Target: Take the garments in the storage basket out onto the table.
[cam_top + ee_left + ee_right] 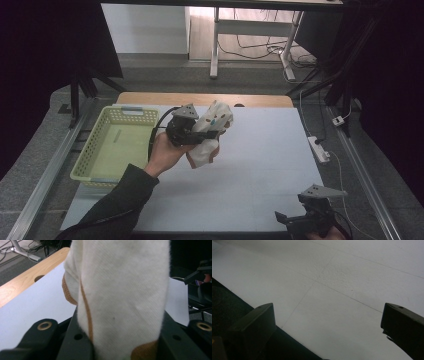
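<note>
Left gripper view: white cloth (120,297) clamped between its jaws.

White twill cloth (125,290), matt table (260,165), plastic basket (87,155)

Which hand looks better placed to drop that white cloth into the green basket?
The left, I'd judge. The left gripper is already clamped on the white cloth with orange-brown trim, held right beside the pale green plastic basket. The right gripper sits open and empty at the white table's near right corner, far from both.
</note>
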{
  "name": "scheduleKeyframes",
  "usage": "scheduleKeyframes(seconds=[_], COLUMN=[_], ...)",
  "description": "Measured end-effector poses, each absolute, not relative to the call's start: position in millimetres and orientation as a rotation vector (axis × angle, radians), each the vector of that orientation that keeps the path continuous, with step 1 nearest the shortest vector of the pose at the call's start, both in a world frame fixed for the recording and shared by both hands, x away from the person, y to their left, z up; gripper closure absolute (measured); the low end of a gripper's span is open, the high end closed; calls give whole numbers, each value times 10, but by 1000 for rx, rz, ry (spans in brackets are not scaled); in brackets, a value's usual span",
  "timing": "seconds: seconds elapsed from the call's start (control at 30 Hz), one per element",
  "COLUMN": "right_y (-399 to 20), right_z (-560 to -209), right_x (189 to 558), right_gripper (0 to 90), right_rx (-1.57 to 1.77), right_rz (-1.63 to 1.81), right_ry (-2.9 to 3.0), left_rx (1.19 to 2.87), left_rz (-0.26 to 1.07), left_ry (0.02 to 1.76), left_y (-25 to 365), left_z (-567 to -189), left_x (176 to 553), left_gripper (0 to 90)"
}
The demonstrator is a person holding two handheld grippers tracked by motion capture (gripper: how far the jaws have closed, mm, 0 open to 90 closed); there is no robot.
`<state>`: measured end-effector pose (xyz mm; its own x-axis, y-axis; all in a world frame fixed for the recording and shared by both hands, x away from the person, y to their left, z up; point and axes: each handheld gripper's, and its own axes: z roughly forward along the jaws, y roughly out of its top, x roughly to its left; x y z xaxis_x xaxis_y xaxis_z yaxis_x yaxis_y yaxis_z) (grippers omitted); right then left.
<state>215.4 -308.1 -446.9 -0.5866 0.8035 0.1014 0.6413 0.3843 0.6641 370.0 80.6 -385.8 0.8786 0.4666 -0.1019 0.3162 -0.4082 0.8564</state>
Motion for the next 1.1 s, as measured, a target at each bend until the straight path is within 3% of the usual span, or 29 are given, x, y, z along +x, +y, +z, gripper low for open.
scheduleKeyframes(seconds=[1.1], right_y=[-3086], right_z=[-4469], right_x=[2155], right_gripper=[0], right_rx=[1280], right_rz=[998], right_ry=[2411], left_rx=[2095], left_rz=[132], left_ry=[649], left_y=[693], left_z=[-4523], left_x=[3939], left_gripper=[721])
